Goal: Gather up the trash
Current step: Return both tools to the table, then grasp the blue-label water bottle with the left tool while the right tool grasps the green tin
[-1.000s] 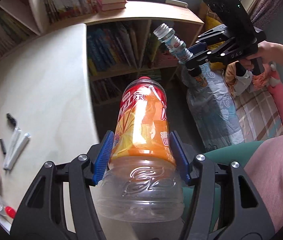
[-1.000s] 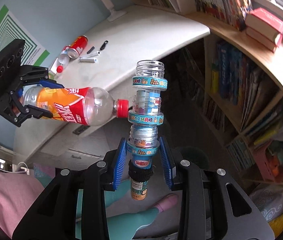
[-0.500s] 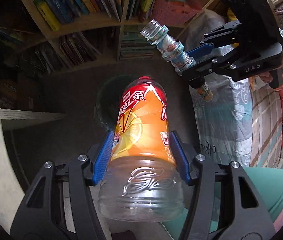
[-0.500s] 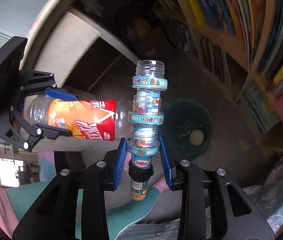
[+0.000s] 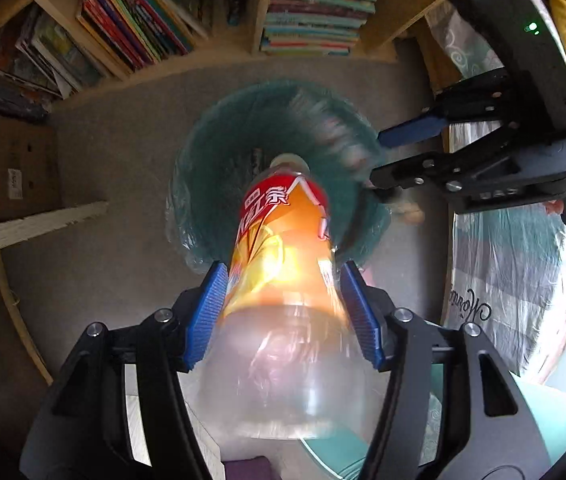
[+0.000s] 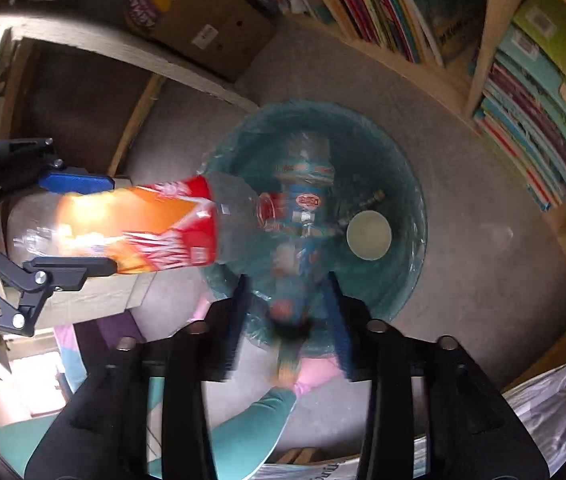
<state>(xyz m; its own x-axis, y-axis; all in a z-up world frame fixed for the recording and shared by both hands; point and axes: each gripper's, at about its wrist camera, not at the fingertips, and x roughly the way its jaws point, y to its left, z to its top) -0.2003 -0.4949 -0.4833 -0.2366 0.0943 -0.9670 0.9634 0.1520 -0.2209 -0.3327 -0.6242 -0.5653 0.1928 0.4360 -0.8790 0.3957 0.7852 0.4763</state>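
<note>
**Bottle handling over the bin: grip notes and blind spots**

Left gripper: jaws about half spread, blue pads pressed on both flanks of the orange-label bottle, low on the label just above the clear base. Cap end well forward of the jaws, over the mouth of the teal bin. Bottle smeared while the fingers read sharp, so firmness of contact uncertain.

Right gripper: jaws opening, gaps visible on either side of the small ringed bottle between them, pads not pressing. Bottle lengthwise out from the jaws, nose over the bin.

Handling, judged: both empty thin plastic, so light, springy, easily dented; smooth label and clear wall likely slippery. Best hold on the large bottle across the labelled waist, not the bulging base. On the small one, in a groove between two rings, to stop sliding.

Beyond the jaws: bin directly ahead of both, lined with a clear bag; pale paper cup on the bin floor, right of the small bottle.

Hard to read: small bottle heavily blurred, its rings and tail end indistinct. Other bin contents dim. Large bottle's base cut off behind the left fingers.
</note>
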